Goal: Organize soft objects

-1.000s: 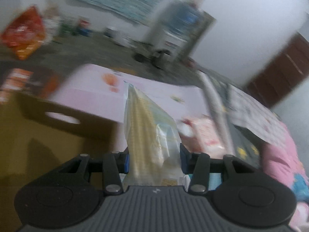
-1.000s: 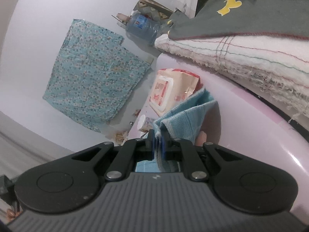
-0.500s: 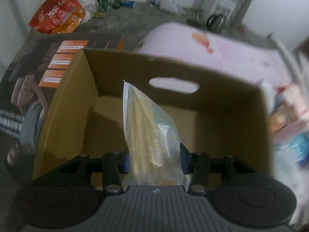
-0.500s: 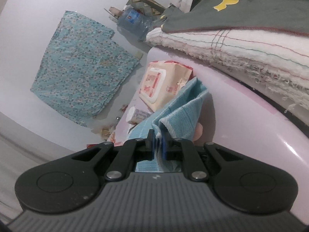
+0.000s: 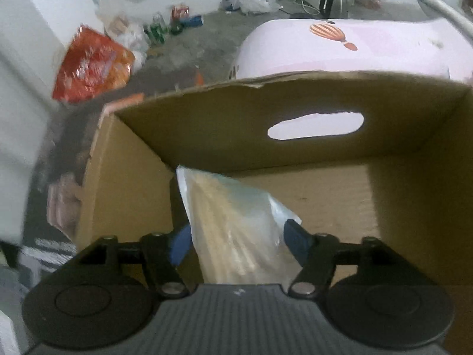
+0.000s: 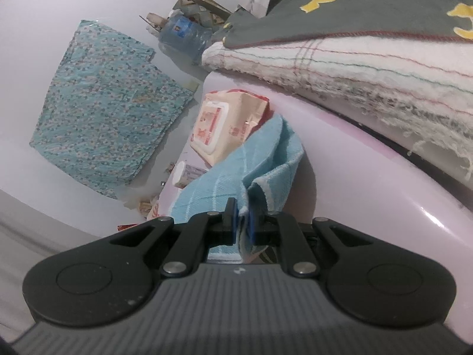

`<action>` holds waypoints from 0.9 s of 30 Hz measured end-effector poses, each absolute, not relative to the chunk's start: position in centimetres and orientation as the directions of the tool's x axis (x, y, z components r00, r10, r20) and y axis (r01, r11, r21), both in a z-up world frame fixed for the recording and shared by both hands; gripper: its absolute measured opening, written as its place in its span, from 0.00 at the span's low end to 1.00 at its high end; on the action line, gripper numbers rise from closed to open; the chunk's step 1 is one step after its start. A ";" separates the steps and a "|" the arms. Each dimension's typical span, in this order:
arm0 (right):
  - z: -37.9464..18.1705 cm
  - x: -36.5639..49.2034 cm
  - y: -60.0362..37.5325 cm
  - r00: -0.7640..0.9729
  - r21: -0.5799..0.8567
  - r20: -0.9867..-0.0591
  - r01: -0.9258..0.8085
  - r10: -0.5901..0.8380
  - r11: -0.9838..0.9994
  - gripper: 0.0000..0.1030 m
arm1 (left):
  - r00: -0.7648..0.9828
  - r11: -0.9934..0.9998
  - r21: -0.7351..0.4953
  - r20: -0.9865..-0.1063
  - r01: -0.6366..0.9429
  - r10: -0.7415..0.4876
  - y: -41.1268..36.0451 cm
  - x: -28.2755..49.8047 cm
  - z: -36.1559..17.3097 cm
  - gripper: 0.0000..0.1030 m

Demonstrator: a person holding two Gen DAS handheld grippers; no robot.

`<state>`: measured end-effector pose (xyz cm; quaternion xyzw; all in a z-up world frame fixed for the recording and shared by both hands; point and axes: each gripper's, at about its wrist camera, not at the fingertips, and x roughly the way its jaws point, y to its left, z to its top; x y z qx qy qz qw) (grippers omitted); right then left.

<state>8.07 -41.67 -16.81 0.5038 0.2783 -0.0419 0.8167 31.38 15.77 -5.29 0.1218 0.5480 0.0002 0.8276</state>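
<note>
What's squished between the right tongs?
A blue towel, pinched between the right tongs, which are shut on it. The right wrist view shows it.

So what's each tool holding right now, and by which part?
Right tool pinches the blue towel's folded edge. Left tool has just been opening around the plastic bag; nothing gripped.

One cardboard box point(image 5: 147, 207), one clear bag point(image 5: 233, 224), one blue towel point(image 6: 236, 171), one wipes pack point(image 6: 224, 124), one kettle point(image 5: 334, 0)

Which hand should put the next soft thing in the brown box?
Right, probably: the right gripper already pinches the light blue towel, while the left gripper has just been opening around its clear plastic bag over the brown cardboard box.
</note>
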 end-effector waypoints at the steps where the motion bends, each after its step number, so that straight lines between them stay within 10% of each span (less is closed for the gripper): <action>1: -16.9 8.1 -41.7 0.841 0.799 -0.498 0.350 0.212 0.489 0.08 | 0.409 0.965 0.220 -0.901 0.140 0.146 15.5 31.2 -5.2 0.71; 14: -17.3 7.7 -41.9 0.851 0.796 -0.488 0.343 0.194 0.498 0.09 | 0.548 0.958 0.268 -0.818 0.101 0.172 12.4 28.1 0.0 0.76; 27: -10.5 6.3 -40.5 0.926 0.666 -0.378 0.273 -0.002 0.695 0.45 | 0.584 0.907 -0.052 -0.749 0.419 -0.313 -0.3 23.1 8.3 0.83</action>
